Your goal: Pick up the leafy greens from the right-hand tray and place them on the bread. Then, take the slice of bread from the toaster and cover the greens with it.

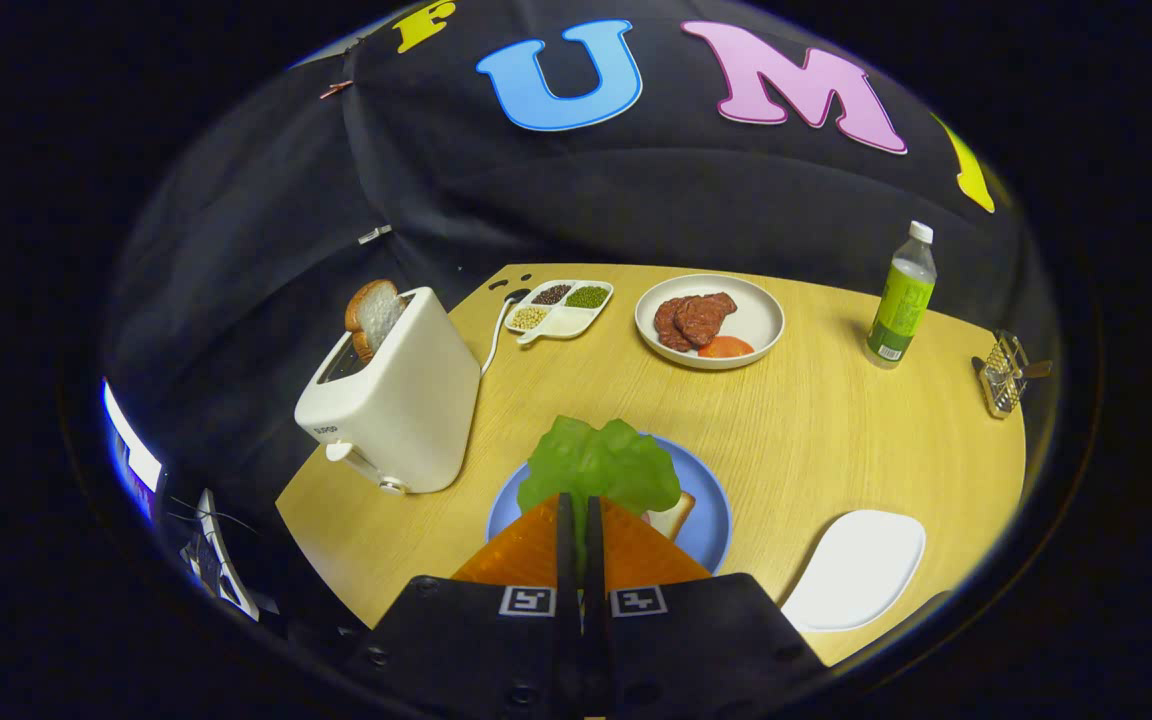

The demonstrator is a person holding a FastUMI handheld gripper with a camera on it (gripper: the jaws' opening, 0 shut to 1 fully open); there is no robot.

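Observation:
My gripper (581,505) is shut on the leafy greens (598,464), pinching their near edge between the two orange fingers (526,550). The green leaf hangs over the blue plate (711,525), just ahead of the fingertips. It covers most of a bread slice (674,515), whose corner shows to the right of the fingers. I cannot tell whether the leaf rests on the bread or hangs just above it. A white toaster (396,400) stands to the left of the plate, with a second bread slice (374,315) sticking up out of its slot.
An empty white tray (856,570) lies to the right of the blue plate. Beyond are a white plate with meat slices (708,320), a divided dish of beans (558,305), a green bottle (901,298) and a small wire rack (1004,375) at the table's right edge.

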